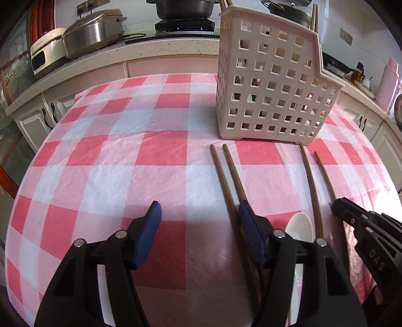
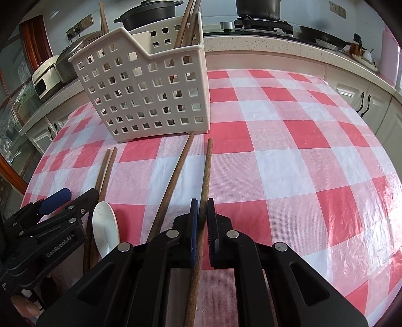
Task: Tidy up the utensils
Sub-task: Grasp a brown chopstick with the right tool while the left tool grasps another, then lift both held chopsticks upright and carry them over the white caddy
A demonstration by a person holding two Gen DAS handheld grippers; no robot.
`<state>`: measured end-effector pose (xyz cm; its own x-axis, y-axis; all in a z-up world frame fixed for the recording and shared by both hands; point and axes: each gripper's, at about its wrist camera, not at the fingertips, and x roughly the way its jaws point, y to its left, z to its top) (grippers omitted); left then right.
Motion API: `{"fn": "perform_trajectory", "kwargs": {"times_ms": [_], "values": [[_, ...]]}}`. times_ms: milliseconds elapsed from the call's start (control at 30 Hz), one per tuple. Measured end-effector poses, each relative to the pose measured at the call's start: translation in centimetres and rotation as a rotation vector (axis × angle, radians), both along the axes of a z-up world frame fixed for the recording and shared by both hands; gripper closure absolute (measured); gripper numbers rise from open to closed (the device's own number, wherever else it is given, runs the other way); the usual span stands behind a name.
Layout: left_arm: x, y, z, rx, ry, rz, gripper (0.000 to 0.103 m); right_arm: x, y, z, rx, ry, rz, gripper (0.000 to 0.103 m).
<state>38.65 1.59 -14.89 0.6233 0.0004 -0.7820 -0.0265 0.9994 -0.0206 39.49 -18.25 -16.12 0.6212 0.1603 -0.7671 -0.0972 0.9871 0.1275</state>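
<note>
A perforated beige utensil basket (image 1: 271, 83) (image 2: 150, 95) stands on the checked tablecloth, with several brown chopsticks (image 2: 186, 27) upright in it. My right gripper (image 2: 202, 201) (image 1: 336, 203) is shut on one brown chopstick (image 2: 206, 171) (image 1: 324, 173) whose far end rests on the cloth. A second single chopstick (image 2: 173, 188) (image 1: 310, 181) lies just left of it. Further left are a white spoon (image 2: 104, 226) (image 1: 300, 226) and a chopstick pair (image 2: 106, 171) (image 1: 226, 176). My left gripper (image 1: 199, 208) (image 2: 75, 196) is open low over the cloth, its right finger lying over that pair.
The red, pink and white tablecloth (image 1: 113, 151) covers a round table that drops off at left and right. Behind it runs a kitchen counter with a rice cooker (image 1: 93, 32), a black pot (image 1: 183, 10) on a stove and cabinets below.
</note>
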Motion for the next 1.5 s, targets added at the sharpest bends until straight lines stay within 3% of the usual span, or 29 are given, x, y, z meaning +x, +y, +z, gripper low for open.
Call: {"fn": "perform_trajectory", "kwargs": {"times_ms": [133,233,300,367,600,800,1500], "values": [[0.2,-0.4,0.0,0.020,-0.002,-0.010,0.052,0.3,0.2,0.0,-0.008,0.004,0.002,0.096],[0.3,-0.7,0.1,0.022,-0.005,-0.033,0.068,0.4,0.5,0.0,-0.026,0.002,0.004,0.096],[0.3,-0.8,0.2,0.025,-0.007,-0.044,0.085,0.4,0.6,0.0,-0.036,0.000,0.005,0.096],[0.4,-0.7,0.2,0.021,-0.008,-0.046,0.092,0.3,0.7,0.0,-0.041,-0.002,0.004,0.096],[0.5,0.0,0.2,-0.020,-0.010,-0.047,0.096,0.4,0.3,0.1,-0.011,-0.003,-0.013,0.096],[-0.7,0.7,1.4,-0.053,-0.046,-0.044,0.097,-0.8,-0.5,2.1,0.040,-0.077,-0.019,0.096],[-9.6,1.2,10.6,-0.049,-0.330,-0.066,0.097,-8.1,-0.9,9.5,0.088,-0.287,0.014,0.096]]}}
